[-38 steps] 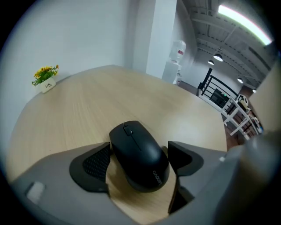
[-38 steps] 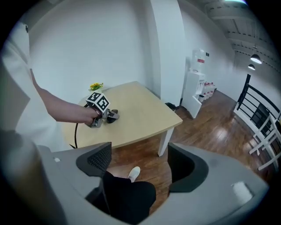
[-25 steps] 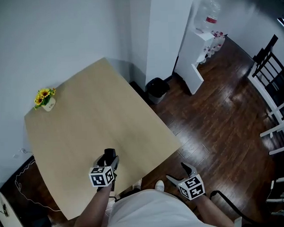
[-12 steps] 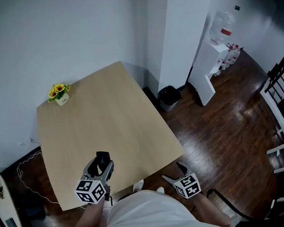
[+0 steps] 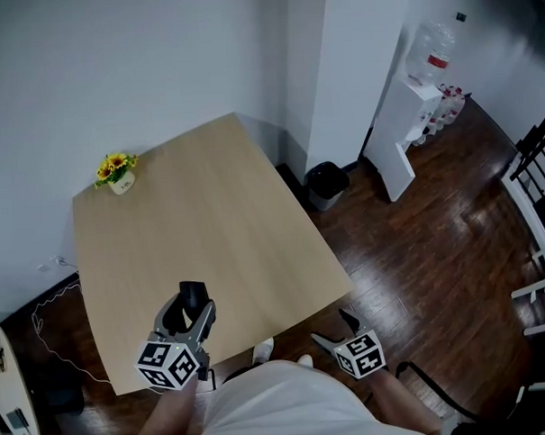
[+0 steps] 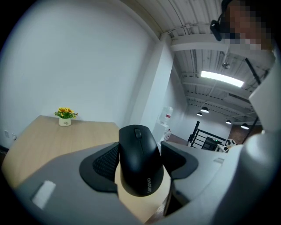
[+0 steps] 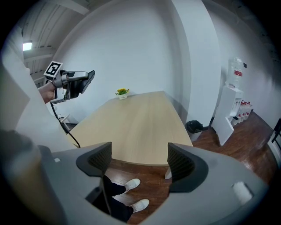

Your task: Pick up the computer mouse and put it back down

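Clamping the mouse (image 6: 139,159) squarely between its jaws, left gripper (image 5: 192,300) above the table's (image 5: 209,206) near edge; right gripper (image 5: 337,330) agape, empty

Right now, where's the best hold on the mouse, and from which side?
Probably grip the mouse by its two long flanks, mid-body. Come from the tail end, along its length, as the left gripper does: it is narrow across with near-parallel flanks, while the top is a rounded dome.
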Available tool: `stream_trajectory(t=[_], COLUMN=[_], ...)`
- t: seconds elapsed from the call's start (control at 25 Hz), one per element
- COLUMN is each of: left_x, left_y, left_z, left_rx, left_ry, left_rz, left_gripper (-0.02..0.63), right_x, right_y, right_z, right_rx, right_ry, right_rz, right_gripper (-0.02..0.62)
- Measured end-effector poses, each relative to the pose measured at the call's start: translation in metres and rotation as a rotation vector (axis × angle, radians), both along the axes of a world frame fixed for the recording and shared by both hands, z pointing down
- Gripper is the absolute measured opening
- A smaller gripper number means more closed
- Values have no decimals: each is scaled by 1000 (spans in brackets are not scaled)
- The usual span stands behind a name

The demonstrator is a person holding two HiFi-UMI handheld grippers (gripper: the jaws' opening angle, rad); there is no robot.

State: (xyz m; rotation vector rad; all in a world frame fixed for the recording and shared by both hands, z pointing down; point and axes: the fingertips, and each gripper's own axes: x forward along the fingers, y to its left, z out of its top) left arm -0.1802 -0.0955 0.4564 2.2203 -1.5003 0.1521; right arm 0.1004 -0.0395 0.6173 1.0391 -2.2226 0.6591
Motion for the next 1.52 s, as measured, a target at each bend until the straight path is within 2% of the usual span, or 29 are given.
stream_trajectory(t=[0.56, 0.76, 0.92, 1.12, 1.24, 1.36, 1.52], left_x=[-7, -3, 1, -7, -22, -32, -41], left_y=[14, 6, -13, -37, -44, -47, -46], left_z=[-4, 18, 87, 207, 262, 290, 311], left_rx=[9, -33, -147, -363, -470, -533, -575], left_ry=[-15, -33, -99, -211, -282, -342, -359], left_rz=[-25, -22, 0, 26, 32, 46, 59], left_gripper=[278, 278, 278, 278, 278, 278, 279], right_x=[-10, -2, 4, 6, 7, 13, 14], right_y=[-4, -5, 1, 6, 9, 15, 21], right_z=[-21, -26, -24, -22, -23, -23, -20], right_rx=[54, 62, 52, 42, 36, 25, 16], right_ry=[-33, -32, -29, -14, 1, 13, 17], right_rz=[-24, -8, 25, 48, 64, 95, 135], right_gripper=[403, 403, 403, 403, 403, 403, 402])
